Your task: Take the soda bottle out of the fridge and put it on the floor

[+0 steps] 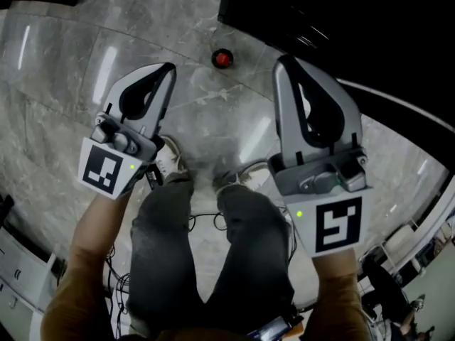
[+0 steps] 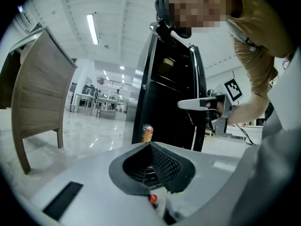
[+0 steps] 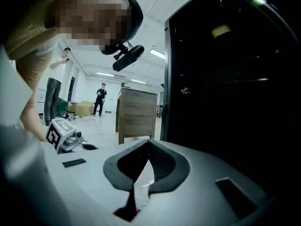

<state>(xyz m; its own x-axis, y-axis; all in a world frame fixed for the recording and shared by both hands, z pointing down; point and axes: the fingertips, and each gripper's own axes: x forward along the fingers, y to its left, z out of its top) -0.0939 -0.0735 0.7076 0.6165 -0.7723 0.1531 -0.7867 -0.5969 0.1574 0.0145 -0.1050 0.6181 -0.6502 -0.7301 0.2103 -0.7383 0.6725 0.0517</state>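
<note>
The soda bottle (image 1: 222,58) stands upright on the grey marble floor, seen from above as a red cap on a dark body. It is in front of the black fridge (image 1: 341,27), whose inside is dark. My left gripper (image 1: 169,68) is shut and holds nothing, above and left of the bottle. My right gripper (image 1: 283,61) is also shut and holds nothing, above and right of it. In the left gripper view the jaws (image 2: 151,145) meet, and the red cap (image 2: 153,199) shows through the slit below them. In the right gripper view the jaws (image 3: 149,142) touch at the tips.
An orange can (image 2: 147,133) stands low in the fridge (image 2: 169,102). A wooden cabinet (image 3: 136,114) stands left of the fridge (image 3: 225,79). My shoes (image 1: 170,158) and cables lie on the floor below the grippers. Two people stand far off (image 3: 100,98).
</note>
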